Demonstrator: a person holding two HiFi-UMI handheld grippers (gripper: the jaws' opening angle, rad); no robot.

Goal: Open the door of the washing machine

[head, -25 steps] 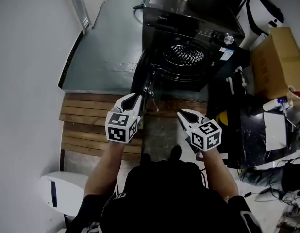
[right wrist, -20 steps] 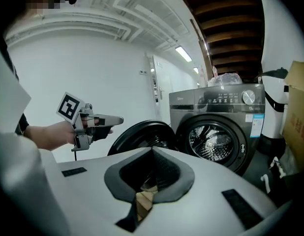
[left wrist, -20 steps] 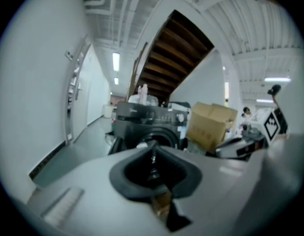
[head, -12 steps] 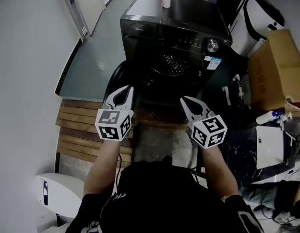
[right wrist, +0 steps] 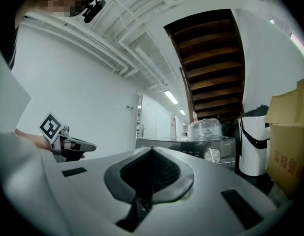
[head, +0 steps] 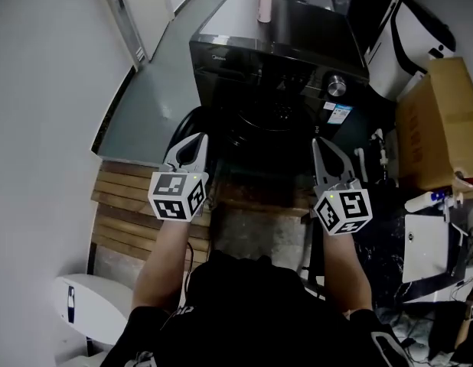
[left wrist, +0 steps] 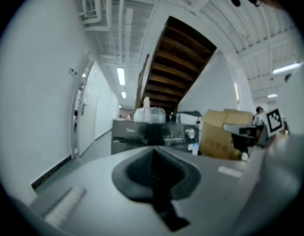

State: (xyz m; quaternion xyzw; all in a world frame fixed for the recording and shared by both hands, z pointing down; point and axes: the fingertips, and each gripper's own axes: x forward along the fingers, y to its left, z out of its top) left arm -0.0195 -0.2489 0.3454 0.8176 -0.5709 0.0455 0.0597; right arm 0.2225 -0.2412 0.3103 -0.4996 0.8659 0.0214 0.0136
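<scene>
The black front-loading washing machine (head: pixel 282 44) stands ahead of me, and its round door (head: pixel 187 126) hangs swung open to the left of the dark drum opening (head: pixel 276 115). My left gripper (head: pixel 196 139) hovers in front of the open door and touches nothing. Its jaws have just closed, with nothing between them. My right gripper (head: pixel 323 145) is held level below the control knob (head: pixel 336 87), shut and empty. In the left gripper view the shut left gripper (left wrist: pixel 154 151) points at the washing machine (left wrist: pixel 152 132). The right gripper view shows the shut right gripper (right wrist: pixel 152 152) before the washing machine (right wrist: pixel 196 149).
A cardboard box (head: pixel 439 121) and a white appliance (head: pixel 409 33) stand right of the machine. A bottle (head: pixel 265 4) sits on its top. Wooden slats (head: pixel 122 205) lie under my left arm, with a white wall at the left. Cables and clutter cover the floor at the right.
Both grippers have risen away from the open door and now point level, the right one moving further. The jaws of both have closed on nothing.
</scene>
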